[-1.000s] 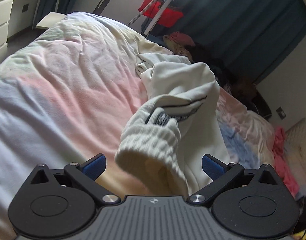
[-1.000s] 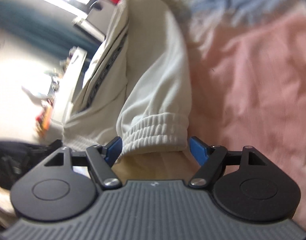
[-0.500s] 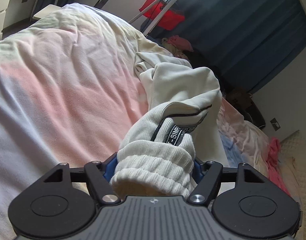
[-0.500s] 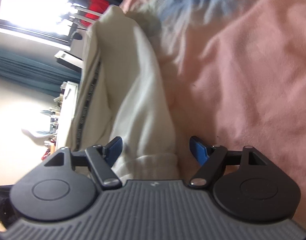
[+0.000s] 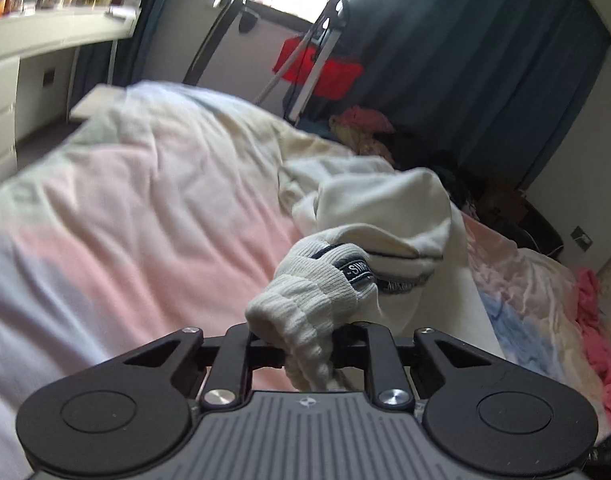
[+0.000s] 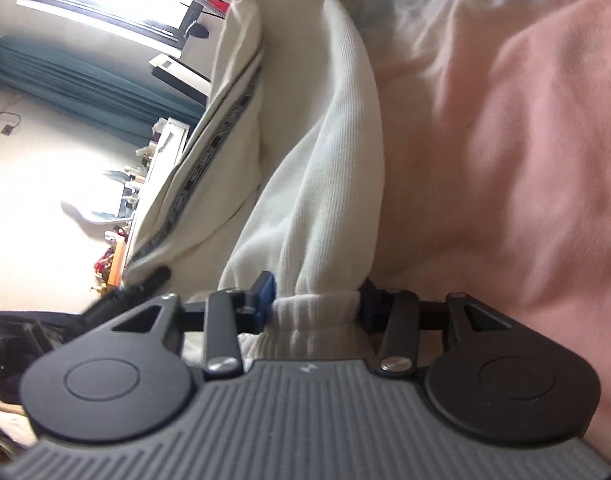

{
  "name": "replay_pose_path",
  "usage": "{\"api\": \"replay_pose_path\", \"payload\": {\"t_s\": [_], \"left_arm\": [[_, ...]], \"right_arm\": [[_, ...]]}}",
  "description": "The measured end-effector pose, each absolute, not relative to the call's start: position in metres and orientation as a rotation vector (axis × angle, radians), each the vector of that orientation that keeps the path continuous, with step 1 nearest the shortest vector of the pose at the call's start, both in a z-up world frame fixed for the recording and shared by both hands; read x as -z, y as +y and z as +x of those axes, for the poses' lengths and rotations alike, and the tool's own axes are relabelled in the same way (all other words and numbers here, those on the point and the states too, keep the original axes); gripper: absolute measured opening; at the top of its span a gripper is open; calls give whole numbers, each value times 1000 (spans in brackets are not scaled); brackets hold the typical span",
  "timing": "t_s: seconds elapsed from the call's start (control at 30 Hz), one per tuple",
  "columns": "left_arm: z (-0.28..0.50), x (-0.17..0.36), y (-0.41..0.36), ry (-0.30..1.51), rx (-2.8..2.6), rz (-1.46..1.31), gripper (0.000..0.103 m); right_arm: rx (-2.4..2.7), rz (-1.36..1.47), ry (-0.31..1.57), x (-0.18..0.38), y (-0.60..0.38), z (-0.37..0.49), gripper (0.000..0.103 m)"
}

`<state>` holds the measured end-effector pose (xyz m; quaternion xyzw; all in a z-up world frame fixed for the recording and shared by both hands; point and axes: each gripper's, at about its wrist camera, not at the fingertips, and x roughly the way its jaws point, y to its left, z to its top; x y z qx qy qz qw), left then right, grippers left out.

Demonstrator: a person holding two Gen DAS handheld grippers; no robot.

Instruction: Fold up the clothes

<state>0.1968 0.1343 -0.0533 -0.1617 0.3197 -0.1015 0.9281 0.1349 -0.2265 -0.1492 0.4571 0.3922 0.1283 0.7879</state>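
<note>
The left tongs (image 5: 307,344) are closing on one ribbed cuff (image 5: 305,312) of the cream trousers (image 5: 385,216), the knit bunched between the jaws. From that cuff the leg runs straight ahead, up and away over the bed (image 5: 145,208). The right tongs (image 6: 315,304) are closing on the other cuff (image 6: 315,312), the pads already against it; its leg likewise stretches straight forward. Both hands sit at the hem end, so the long axis lies ahead of each.
</note>
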Motion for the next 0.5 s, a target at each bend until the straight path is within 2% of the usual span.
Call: {"api": "replay_pose_path", "payload": {"t_s": [0.17, 0.33, 0.5], "left_arm": [[241, 1, 176, 542, 143, -304, 16], [294, -62, 235, 429, 16, -204, 15], [370, -72, 291, 428, -123, -85, 16]], "right_arm": [[-337, 998, 788, 126, -153, 134, 39], [-463, 1103, 760, 113, -47, 181, 39], [-598, 1141, 729, 118, 61, 252, 39]]}}
